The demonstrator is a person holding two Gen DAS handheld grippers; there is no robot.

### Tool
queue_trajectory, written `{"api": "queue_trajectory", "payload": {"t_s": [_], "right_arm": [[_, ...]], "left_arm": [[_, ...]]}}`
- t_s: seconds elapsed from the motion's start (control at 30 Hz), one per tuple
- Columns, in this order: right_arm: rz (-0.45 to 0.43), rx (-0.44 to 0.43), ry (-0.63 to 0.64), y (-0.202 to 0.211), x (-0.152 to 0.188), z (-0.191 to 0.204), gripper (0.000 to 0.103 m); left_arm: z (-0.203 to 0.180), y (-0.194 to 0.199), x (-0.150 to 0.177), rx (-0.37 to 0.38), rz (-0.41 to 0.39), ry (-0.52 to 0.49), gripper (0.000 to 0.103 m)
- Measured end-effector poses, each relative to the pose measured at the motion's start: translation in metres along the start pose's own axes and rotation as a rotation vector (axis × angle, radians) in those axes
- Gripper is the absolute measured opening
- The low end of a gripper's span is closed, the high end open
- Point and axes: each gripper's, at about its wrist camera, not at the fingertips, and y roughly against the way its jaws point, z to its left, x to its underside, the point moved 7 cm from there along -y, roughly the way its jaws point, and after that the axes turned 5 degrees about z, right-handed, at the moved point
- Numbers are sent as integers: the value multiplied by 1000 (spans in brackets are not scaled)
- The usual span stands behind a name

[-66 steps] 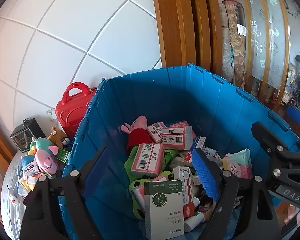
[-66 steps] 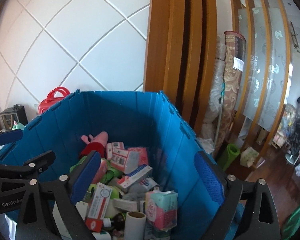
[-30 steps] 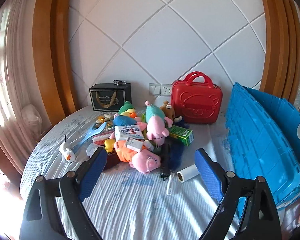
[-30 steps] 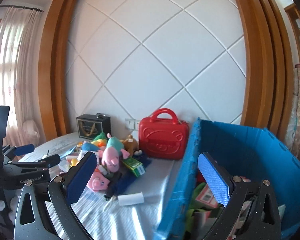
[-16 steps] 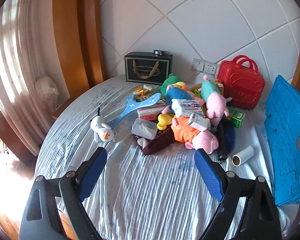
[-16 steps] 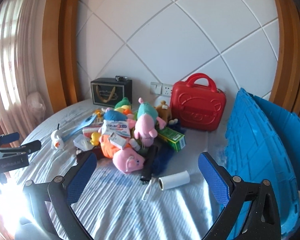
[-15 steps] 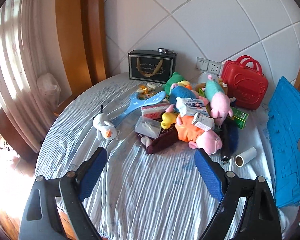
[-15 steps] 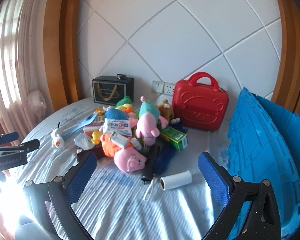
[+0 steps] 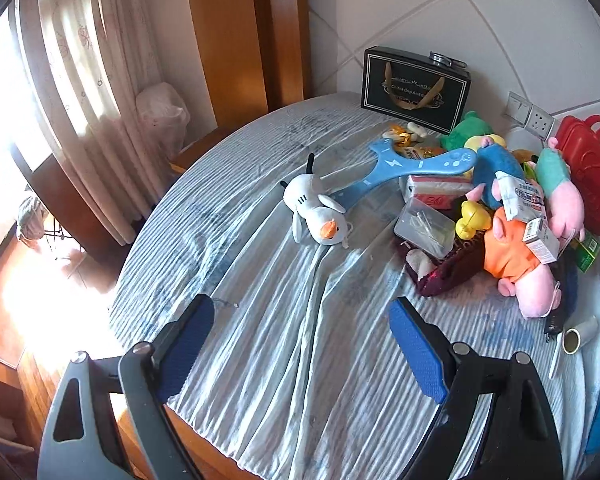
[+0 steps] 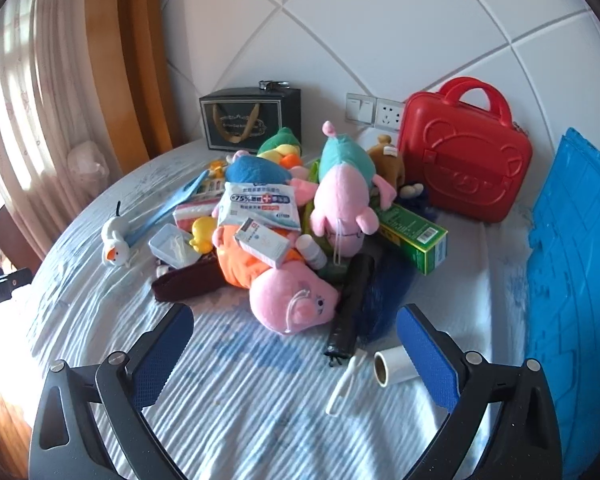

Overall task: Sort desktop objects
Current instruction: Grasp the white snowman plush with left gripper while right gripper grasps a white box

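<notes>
A pile of toys and boxes lies on a round table with a striped cloth [image 9: 284, 320]. It holds a pink pig plush in orange [image 10: 292, 300], a second pink plush [image 10: 340, 208], a wipes pack [image 10: 260, 204], a green box [image 10: 416, 236], a yellow duck [image 10: 202, 234] and a clear case [image 9: 424, 228]. A white snowman plush [image 9: 316, 216] lies apart to the left on a blue plastic toy [image 9: 400, 170]. A lint roller [image 10: 392, 364] lies near my right gripper [image 10: 292, 356]. My left gripper [image 9: 300, 352] hovers above bare cloth near the table edge. Both are open and empty.
A blue crate [image 10: 572, 280] stands at the right. A red case [image 10: 464, 156] and a black gift bag [image 10: 248, 120] stand against the tiled wall. A curtain [image 9: 80, 80] and wooden floor [image 9: 4, 320] lie beyond the table's left edge.
Both grippers have swung left, away from the blue crate, to the table with the pile. The left one has moved further left and lower, toward the table edge.
</notes>
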Motion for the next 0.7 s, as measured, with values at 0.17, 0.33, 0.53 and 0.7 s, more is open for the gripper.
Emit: {"api": "queue_trajectory", "payload": {"t_s": [0.17,0.33,0.53,0.7], "right_arm": [[47,18,-47,-30,0,3,103],[97,65,-118,-57,-4,6,103],[151,132,-201,-86,-11,10,103],[186,121,-207,-110,-17,13,103]], "left_arm": [[2,-50,-33,15,45,-45,90],[-4,-109,-74,52,101,-87,90],[-8,-170,-97,81,177,-107,90],[-13,-211,-103,81,239,-87,90]]}}
